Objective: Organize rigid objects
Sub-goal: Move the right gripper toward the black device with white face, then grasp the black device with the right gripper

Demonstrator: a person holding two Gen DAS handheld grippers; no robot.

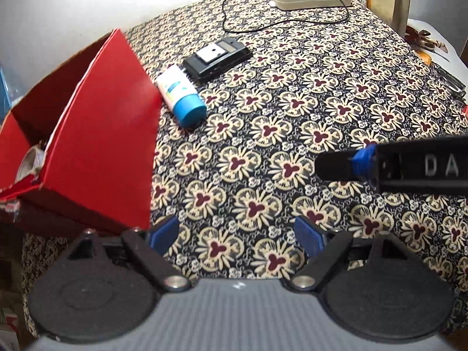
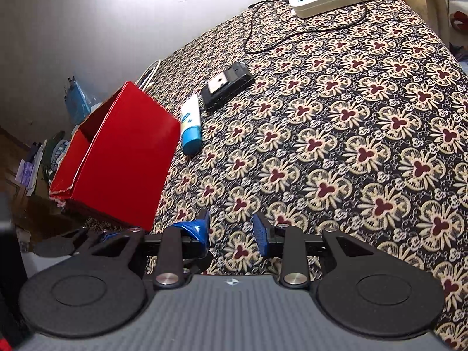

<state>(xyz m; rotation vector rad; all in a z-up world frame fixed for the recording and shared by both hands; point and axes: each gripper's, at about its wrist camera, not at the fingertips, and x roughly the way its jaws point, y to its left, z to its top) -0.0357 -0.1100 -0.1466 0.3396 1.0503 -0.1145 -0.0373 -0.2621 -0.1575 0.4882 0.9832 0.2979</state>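
Both empty, the wide-open left tongs (image 1: 237, 234) and narrowly parted right tongs (image 2: 231, 231) approach the tube (image 1: 180, 98) ahead, apparently next for the red box (image 1: 87, 134) to their left.

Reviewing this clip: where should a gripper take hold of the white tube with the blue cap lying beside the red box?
Grip the white tube across its white body just above the blue cap, coming from above. It lies flat on the patterned cloth with the red box close on one side, so I would set the fingers across its width, one in the gap by the box.

Two wrist views angled down, close above the patterned cloth (image 1: 292, 93), both sharing the red box (image 2: 122, 158).
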